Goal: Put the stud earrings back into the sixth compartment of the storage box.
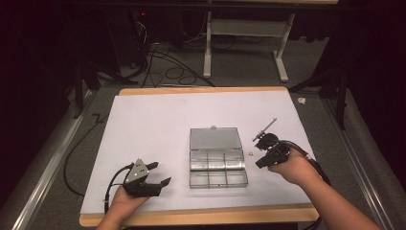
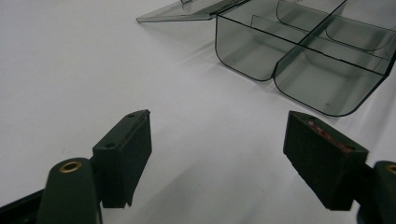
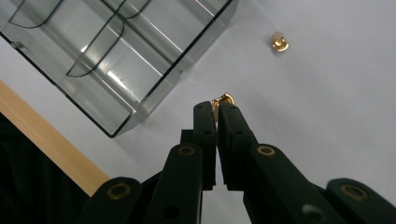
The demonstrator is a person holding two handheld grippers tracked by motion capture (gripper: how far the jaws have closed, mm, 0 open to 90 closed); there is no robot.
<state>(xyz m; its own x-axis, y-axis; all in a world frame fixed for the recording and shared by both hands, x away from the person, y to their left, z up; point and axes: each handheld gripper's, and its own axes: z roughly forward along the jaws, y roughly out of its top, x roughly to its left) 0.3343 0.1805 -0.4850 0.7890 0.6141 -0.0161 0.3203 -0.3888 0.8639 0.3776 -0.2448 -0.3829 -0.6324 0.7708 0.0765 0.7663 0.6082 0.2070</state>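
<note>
Right gripper (image 3: 217,106) pinched tight on a gold stud (image 3: 222,99) at its tips, box (image 3: 140,60) just left, second stud (image 3: 279,42) ahead. Left gripper (image 2: 217,154) wide open, empty. Carry step: next needs release over a compartment.

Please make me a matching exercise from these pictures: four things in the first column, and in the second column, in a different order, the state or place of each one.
Things:
1. left gripper
2. right gripper
3. clear compartment box
4. loose gold piece

States or places:
A. lies alone on the white mat
B. jaws wide apart, nothing between them
C. lid folded back flat, compartments bare
D. jaws pinched on a small gold piece

Pairs: 1-B, 2-D, 3-C, 4-A
</note>
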